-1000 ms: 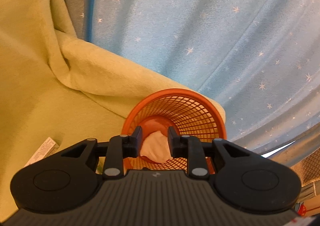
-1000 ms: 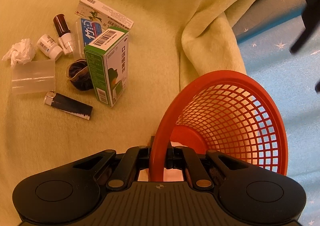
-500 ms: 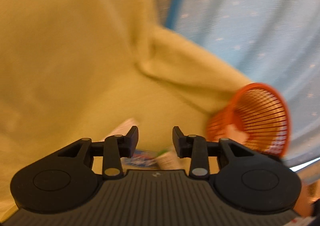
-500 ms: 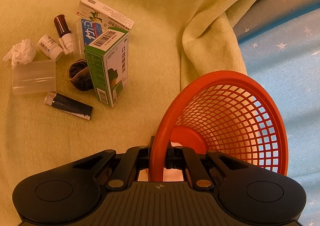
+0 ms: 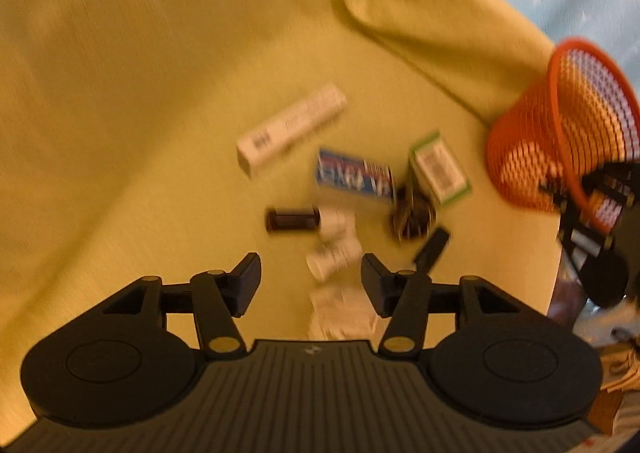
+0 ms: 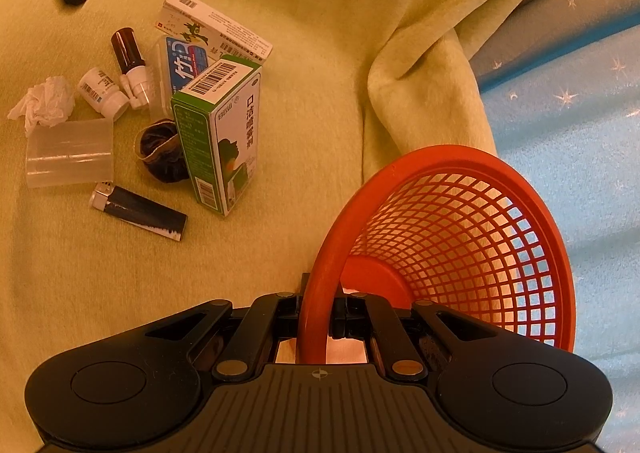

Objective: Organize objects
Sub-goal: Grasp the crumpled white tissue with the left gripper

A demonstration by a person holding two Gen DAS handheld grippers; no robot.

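Several small things lie scattered on the yellow-green fleece blanket (image 6: 312,53), and I judge the crumpled white tissue (image 6: 44,103) the next to go. My left gripper (image 5: 310,279) hangs above it, jaws wide and empty, though that view is blurred. My right gripper (image 6: 318,315) has its jaws clamped on the rim of the red plastic mesh basket (image 6: 460,237), holding it tilted toward the pile. Tissue this light and soft should crush easily, so I would pinch its bulk at the middle; nothing there looks fragile or slippery.
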